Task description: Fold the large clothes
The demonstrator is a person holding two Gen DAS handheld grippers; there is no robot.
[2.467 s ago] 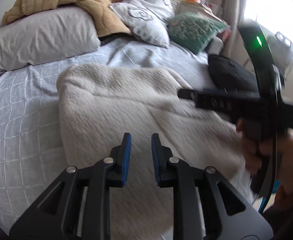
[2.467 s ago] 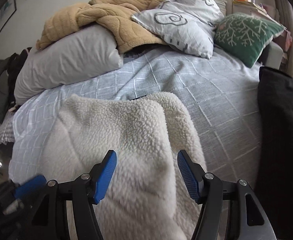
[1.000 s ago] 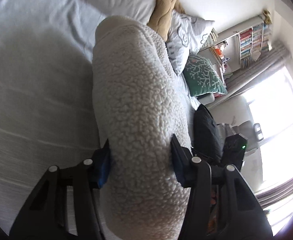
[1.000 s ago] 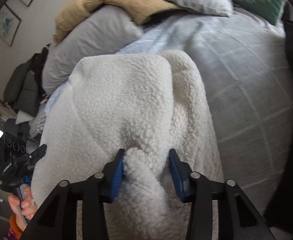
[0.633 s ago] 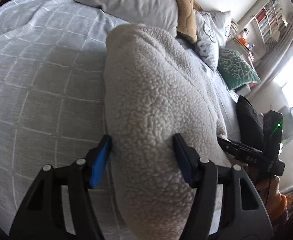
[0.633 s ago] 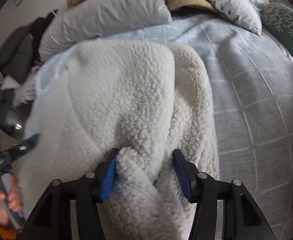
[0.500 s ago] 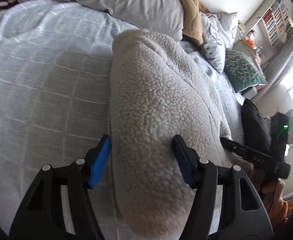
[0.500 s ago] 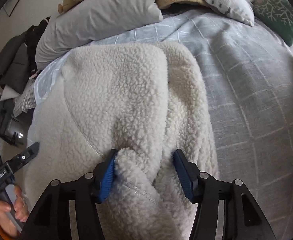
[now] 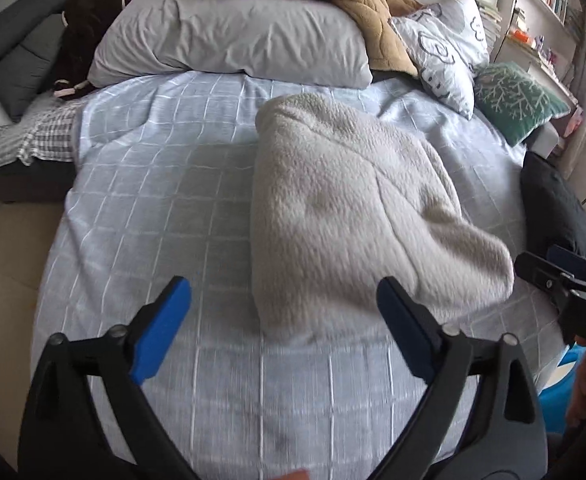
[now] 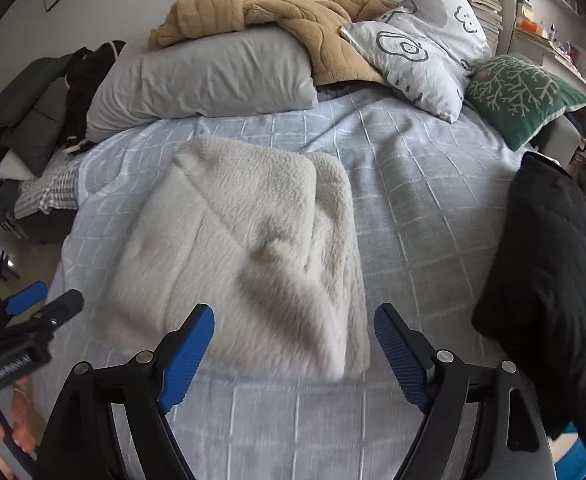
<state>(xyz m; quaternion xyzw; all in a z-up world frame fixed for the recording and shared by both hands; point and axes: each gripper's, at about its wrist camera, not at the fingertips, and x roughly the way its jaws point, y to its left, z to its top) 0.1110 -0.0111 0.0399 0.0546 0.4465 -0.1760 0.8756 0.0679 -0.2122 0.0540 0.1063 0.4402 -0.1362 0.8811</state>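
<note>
Fleece (image 9: 345, 208), one cream piece folded into a thick pad, lies mid-frame on the checked bed (image 9: 153, 200). Two grippers hover at the lower edge: left gripper (image 9: 285, 324) and right gripper (image 10: 293, 344), jaws of both spreading wider, nothing between them. Three pillows line the top: one grey pillow (image 9: 233, 36), one patterned pillow (image 10: 425, 40), one green pillow (image 10: 521, 92).

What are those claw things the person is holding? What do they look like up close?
Each is a black plastic tool with two angled fingers joined by silver pivot bolts, tipped with ribbed blue pads. The left gripper and the right gripper look alike. Seen from the side, the left gripper's body carries a small white printed label, too blurred to read. No cables or sleeves show.
</note>
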